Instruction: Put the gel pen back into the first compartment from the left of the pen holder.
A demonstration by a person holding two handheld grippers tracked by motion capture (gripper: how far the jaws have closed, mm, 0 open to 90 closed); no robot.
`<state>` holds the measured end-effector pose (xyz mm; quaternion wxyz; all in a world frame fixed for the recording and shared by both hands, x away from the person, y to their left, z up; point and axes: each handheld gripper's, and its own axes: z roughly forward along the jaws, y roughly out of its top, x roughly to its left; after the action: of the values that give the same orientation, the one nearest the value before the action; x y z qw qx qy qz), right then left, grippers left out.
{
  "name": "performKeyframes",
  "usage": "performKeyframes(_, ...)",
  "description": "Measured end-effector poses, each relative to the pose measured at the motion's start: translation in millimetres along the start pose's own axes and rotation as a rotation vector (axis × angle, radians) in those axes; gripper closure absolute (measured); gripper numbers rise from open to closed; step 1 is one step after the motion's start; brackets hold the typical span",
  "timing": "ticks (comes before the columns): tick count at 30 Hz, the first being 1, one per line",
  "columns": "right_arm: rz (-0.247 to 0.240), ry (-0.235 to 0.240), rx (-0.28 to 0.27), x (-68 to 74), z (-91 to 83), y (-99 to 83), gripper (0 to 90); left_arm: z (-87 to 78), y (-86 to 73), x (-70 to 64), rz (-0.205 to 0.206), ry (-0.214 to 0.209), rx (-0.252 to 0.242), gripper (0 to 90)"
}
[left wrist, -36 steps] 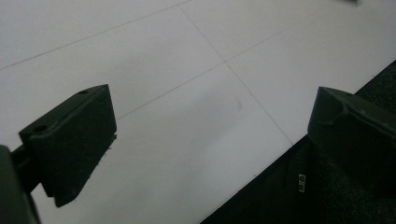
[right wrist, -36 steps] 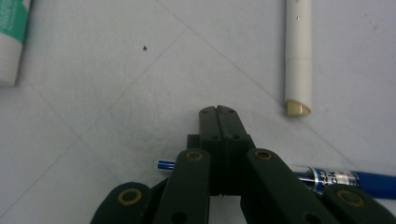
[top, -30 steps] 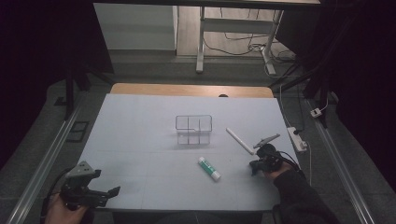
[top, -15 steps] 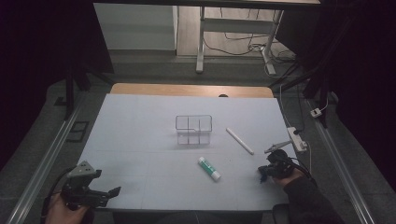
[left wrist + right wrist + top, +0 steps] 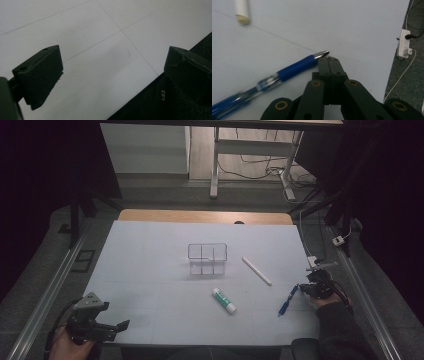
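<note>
Resting at the worktop's (image 5: 150,270) right edge, right gripper (image 5: 329,59) pressed fully closed with nothing pinched, tips just beside the silver tip of the blue pen (image 5: 274,77). Pen lying flat on the worktop, slanting toward the near edge, apparently not clamped. Down at the near-left corner, left gripper (image 5: 107,327) spread wide apart, holding nothing, hovering over bare white surface.
</note>
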<state>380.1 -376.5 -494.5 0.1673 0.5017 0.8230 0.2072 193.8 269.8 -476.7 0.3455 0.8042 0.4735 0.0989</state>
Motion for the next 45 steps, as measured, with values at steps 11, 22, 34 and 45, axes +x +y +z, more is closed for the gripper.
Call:
performKeyframes(11, -0.023, 0.041, -0.032, 9.6, 14.1, 18.5, 89.3, 0.4, 0.1, 0.3, -0.002, -0.001, 0.005, 2.8)
performKeyframes(22, -0.061, 0.086, -0.054, 24.0, 17.3, 30.5, 89.3, 0.4, -0.1, 0.1, 0.000, -0.001, 0.006, 2.8)
performKeyframes(34, -0.263, 0.278, -0.029, 97.0, 8.9, 42.2, 89.3, 0.1, -0.3, -0.1, 0.003, -0.002, 0.006, 2.8)
performKeyframes(45, -0.283, 0.292, 0.060, 97.9, 10.9, 23.4, 89.3, 0.2, -0.2, -0.6, 0.005, -0.001, 0.007, 2.9)
